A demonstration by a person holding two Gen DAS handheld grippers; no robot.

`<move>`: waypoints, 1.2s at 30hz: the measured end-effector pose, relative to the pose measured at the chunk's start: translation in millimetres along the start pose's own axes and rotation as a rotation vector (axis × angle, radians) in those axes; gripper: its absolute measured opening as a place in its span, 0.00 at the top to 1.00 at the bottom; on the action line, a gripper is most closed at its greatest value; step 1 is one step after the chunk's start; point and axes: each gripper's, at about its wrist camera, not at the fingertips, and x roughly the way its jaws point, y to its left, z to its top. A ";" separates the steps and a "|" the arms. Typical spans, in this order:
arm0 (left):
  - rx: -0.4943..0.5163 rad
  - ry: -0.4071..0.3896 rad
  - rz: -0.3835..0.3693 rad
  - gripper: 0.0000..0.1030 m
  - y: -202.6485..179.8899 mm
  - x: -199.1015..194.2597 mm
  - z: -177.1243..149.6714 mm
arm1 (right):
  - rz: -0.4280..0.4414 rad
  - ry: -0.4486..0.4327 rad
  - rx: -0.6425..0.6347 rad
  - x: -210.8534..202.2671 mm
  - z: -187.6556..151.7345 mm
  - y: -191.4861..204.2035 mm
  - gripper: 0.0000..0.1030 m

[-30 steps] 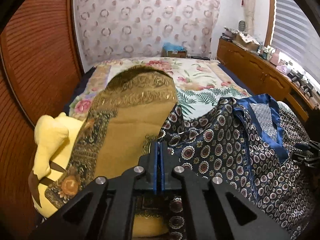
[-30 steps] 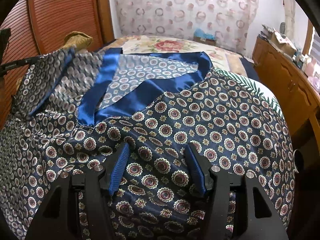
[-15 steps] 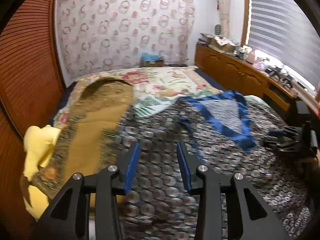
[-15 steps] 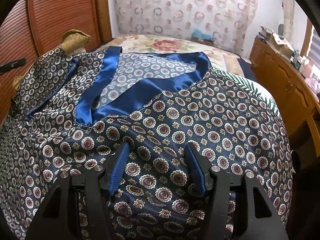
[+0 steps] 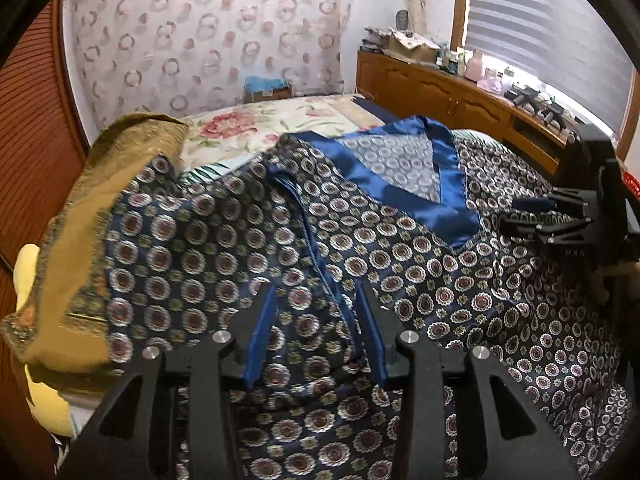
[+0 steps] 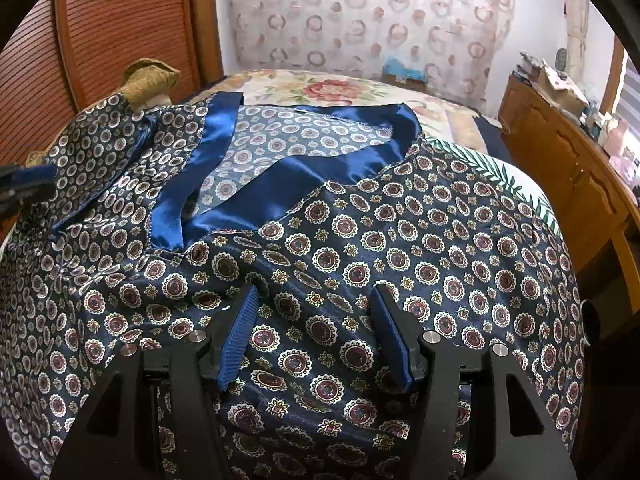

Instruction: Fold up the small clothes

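Honestly, that navy medallion-print satin top (image 6: 400,248) looks light and slippery; grab its folded sleeve edge. Left gripper (image 5: 316,320) partly spread, right gripper (image 6: 316,332) wide, both empty.

Left wrist view: close above the patterned garment (image 5: 400,248), looking down and forward toward the curtained wall (image 5: 208,40). Right wrist view: same slant, beside it to the right. Shared: blue satin neckline (image 6: 240,192), floral bedspread (image 6: 332,88), wooden sideboard (image 6: 560,152). Each view catches the other's tongs.
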 end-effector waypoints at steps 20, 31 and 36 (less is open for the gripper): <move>0.052 0.074 -0.028 0.59 -19.7 22.6 -10.8 | -0.107 -0.109 0.078 -66.5 -24.7 -63.9 0.42; 0.073 0.074 -0.046 0.51 -27.4 26.1 -9.0 | -0.192 -0.060 0.244 -93.0 -78.8 -159.4 0.43; 0.079 0.075 -0.047 0.49 -28.9 27.0 -8.7 | -0.156 -0.028 0.310 -92.9 -104.2 -178.3 0.46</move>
